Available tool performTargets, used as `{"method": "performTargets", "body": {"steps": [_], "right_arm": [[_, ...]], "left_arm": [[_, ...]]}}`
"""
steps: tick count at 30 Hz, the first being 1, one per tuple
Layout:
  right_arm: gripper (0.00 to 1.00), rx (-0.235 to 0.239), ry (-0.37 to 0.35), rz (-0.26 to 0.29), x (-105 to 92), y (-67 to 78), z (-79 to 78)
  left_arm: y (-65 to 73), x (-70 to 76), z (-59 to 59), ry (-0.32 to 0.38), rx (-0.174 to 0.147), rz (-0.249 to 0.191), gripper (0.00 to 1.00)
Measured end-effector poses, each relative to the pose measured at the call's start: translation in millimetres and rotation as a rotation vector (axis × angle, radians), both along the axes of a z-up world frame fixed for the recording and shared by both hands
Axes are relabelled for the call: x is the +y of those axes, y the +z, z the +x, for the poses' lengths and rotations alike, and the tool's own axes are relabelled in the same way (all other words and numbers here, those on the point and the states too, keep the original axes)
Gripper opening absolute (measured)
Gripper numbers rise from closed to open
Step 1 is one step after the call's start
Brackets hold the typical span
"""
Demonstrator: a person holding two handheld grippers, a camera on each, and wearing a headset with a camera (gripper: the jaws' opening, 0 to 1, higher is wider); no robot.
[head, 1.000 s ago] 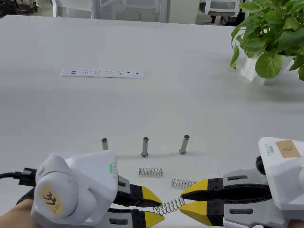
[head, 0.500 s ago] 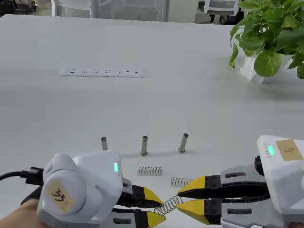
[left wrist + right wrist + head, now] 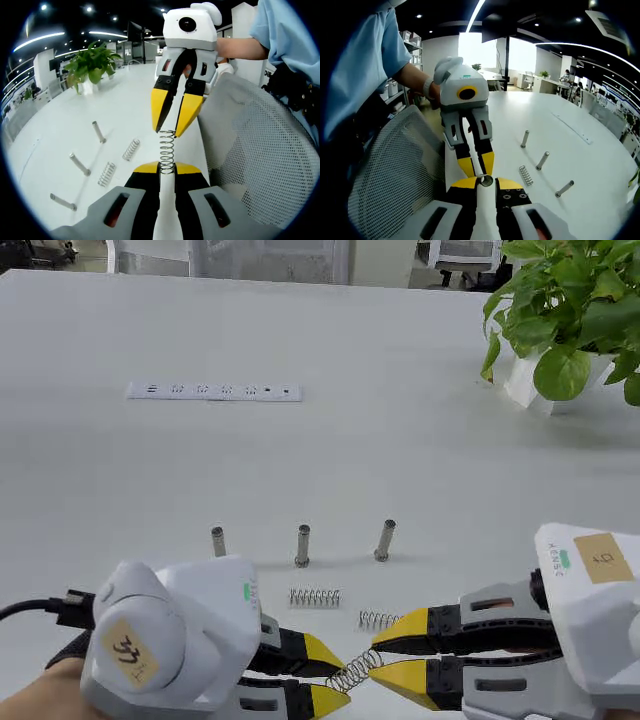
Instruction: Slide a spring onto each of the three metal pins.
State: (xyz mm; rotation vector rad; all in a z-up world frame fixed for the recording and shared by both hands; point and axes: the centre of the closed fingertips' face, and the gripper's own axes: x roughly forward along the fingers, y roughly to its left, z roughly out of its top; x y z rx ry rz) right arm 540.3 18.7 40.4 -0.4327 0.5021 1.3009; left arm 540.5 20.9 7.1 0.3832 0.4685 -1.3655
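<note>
Fingers of the left gripper (image 3: pixel 345 683) and the right gripper (image 3: pixel 372 656) are closed on opposite ends of one spring (image 3: pixel 353 672), held between them on the near side of the three metal pins (image 3: pixel 303 545). It is likely featherlight, bendy and apt to ping away, so best pinched lightly outside the coils, keeping the bore free. Thin bright wire, open coils.
</note>
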Motion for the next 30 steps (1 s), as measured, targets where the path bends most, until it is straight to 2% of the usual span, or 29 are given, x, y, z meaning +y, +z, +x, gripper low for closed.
{"method": "performTargets", "body": {"steps": [2, 4, 9, 13, 16, 21, 30], "right_arm": [[0.17, 0.005, 0.001, -0.007, -0.2, -0.2, 0.1], [0.21, 0.006, 0.019, -0.025, -0.8, -0.8, -0.7], [0.21, -0.009, 0.085, -0.088, -1.8, -2.5, -1.7], [0.19, -0.007, 0.186, -0.167, -2.9, -6.1, -8.8], [0.18, -0.014, 0.231, -0.201, -0.3, -6.1, -9.4], [0.13, -0.02, 0.284, -0.229, 6.1, -5.1, -7.8], [0.12, -0.015, 0.338, -0.259, 9.5, -11.1, -7.2]], "left_arm": [[1.0, -0.5, -0.2, -0.006, -0.006, -0.002, 0.06], [1.2, -0.7, -0.5, -0.012, -0.01, 0.0, 0.06], [1.7, -1.4, -1.4, -0.031, -0.024, 0.008, 0.06], [1.2, -1.3, -2.1, -0.048, -0.036, 0.02, 0.06], [1.6, -1.7, -2.5, -0.055, -0.042, 0.021, 0.06], [3.5, -3.1, -2.7, -0.055, -0.047, 0.018, 0.06], [8.3, -6.8, -1.1, -0.036, -0.059, -0.002, 0.06]]}}
